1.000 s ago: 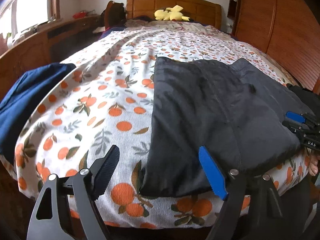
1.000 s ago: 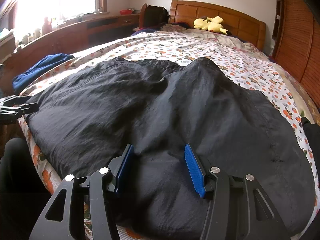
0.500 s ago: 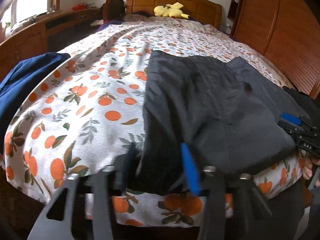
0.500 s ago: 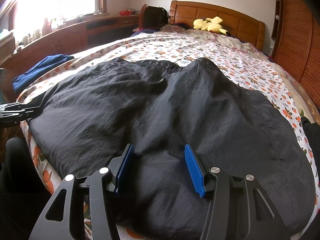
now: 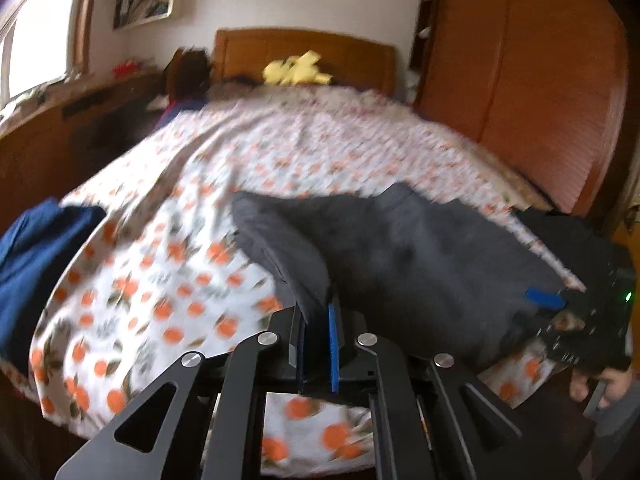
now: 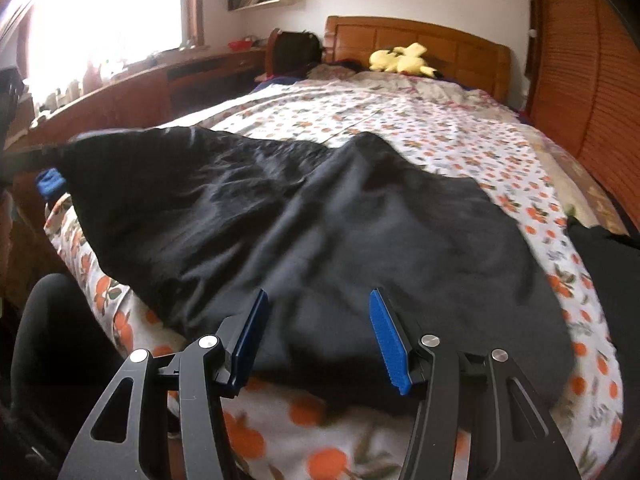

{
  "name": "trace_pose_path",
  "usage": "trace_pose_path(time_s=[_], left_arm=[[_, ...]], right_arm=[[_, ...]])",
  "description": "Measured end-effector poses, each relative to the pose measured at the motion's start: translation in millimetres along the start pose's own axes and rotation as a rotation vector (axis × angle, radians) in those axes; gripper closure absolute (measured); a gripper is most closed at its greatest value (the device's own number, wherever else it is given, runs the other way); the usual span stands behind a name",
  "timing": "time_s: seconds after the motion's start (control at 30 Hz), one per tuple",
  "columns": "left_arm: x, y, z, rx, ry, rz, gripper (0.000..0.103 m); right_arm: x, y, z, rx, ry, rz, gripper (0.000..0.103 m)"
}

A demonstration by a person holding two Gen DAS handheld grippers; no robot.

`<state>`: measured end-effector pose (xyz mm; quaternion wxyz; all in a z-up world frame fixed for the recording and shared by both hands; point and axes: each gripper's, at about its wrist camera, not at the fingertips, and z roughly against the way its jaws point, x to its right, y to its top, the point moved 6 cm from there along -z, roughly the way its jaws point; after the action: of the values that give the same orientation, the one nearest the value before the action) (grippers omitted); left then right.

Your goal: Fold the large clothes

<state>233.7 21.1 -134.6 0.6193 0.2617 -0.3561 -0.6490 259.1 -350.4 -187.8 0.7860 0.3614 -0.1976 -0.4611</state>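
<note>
The left tongs (image 5: 316, 344) have just closed tight on a lifted corner of the large dark grey garment (image 6: 320, 232). The right tongs (image 6: 320, 336) gape half-wide over its near edge, gripping nothing. It lies on the orange-patterned bedspread (image 6: 440, 136).

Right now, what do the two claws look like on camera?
Both are black linkage frames with silver rivets and ribbed blue pads. The left claw shows one blue pad; the right claw shows two, and its body has a green light.

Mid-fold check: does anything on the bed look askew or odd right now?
Only the dark grey garment: its near-left corner is pinched in the shut left tool and lifted off the orange-print bedspread, so that edge peaks. The right tool is open over it.
</note>
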Motion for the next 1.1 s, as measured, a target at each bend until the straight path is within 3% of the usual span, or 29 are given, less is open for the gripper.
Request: trace_pose_path(time_s=[0.37, 0.7, 0.9, 1.0, 1.07, 1.1], left_arm=[[165.0, 54.2, -7.7, 0.064, -0.144, -0.169, 0.096], [317.6, 53.7, -51.9, 0.022, -0.315, -0.303, 0.096], [346.6, 36.9, -83.1, -0.035, -0.298, -0.344, 0.093], [339.8, 36.7, -83.8, -0.027, -0.302, -0.332, 0.082], [331.0, 40.8, -75.6, -0.003, -0.299, -0.333, 0.060], [328.3, 42.5, -71.5, 0.009, -0.295, -0.334, 0.055]], right_arm=[[68.9, -32.6, 49.2, 0.056, -0.039, -0.104, 0.052], [121.6, -61.2, 75.5, 0.066, -0.079, -0.184, 0.052], [131.6, -63.7, 81.0, 0.070, -0.088, -0.192, 0.052], [133.5, -64.9, 80.9, 0.071, -0.090, -0.194, 0.052], [133.9, -63.4, 80.6, 0.072, -0.091, -0.193, 0.052], [133.1, -61.8, 80.5, 0.073, -0.093, -0.192, 0.052]])
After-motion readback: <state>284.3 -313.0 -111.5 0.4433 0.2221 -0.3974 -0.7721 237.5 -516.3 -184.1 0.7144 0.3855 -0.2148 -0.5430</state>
